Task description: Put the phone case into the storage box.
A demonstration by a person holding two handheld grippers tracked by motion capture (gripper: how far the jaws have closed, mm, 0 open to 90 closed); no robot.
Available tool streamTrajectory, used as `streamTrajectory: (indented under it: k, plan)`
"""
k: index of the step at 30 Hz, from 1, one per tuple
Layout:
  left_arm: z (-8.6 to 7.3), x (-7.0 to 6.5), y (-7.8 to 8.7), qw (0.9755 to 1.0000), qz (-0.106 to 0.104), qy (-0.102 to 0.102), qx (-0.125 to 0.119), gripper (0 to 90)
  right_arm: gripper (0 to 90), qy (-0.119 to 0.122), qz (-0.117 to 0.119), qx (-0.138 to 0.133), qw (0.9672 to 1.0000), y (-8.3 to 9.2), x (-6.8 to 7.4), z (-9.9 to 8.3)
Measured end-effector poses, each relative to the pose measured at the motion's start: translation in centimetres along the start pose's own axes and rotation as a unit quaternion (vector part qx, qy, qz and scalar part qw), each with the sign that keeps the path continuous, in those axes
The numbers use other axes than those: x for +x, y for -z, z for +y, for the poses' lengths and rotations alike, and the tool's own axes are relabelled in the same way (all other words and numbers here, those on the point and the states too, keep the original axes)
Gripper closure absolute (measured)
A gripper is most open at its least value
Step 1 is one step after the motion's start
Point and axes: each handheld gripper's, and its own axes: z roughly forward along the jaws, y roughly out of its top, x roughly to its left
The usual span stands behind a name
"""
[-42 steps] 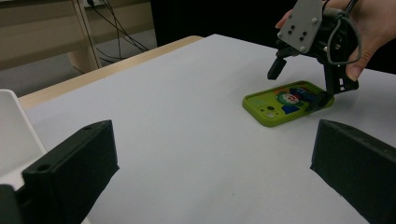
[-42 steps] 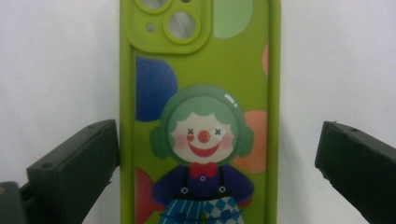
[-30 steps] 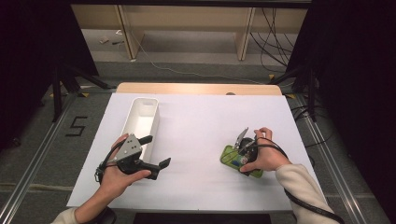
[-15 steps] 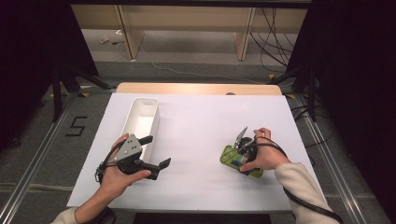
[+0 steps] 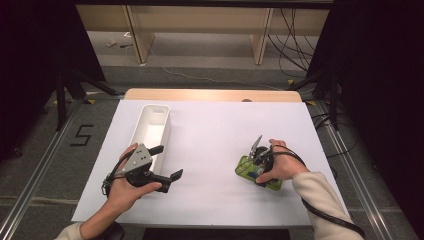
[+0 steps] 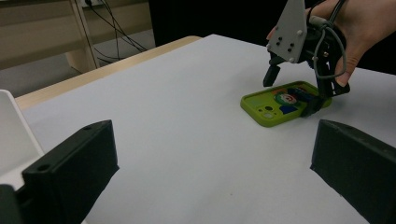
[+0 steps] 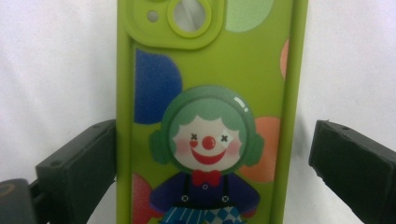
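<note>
My left gripper (image 5: pixel 167 162) hovers open beside the white bin (image 5: pixel 150 127), holding nothing. Right of centre, the green phone case (image 5: pixel 250 169) lies flat on the white table (image 5: pixel 210 135); my right gripper (image 7: pixel 210 158) straddles its long edges, jaws not yet closed. I judge it light, flexible, slightly slick. No readable writing, only a clown picture.

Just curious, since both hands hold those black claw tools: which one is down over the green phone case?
The right gripper: its jaws straddle the green phone case, one on each long side, still open. The left gripper sits apart, beside the white tray, holding nothing.
</note>
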Motion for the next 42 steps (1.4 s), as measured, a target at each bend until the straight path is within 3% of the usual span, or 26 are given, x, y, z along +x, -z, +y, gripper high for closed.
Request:
streamTrajectory:
  k: [23, 42]
  plan:
    - [0.03, -0.03, 0.03, 1.0000, 0.001, 0.000, -0.002, 0.0, 7.8, 0.019, 0.020, 0.010, 0.9996, -0.13, -0.42, 0.42]
    - [0.02, -0.03, 0.01, 1.0000, 0.001, -0.001, -0.002, 0.0, 11.6, 0.014, 0.032, 0.008, 0.9993, -0.09, -0.51, 0.31]
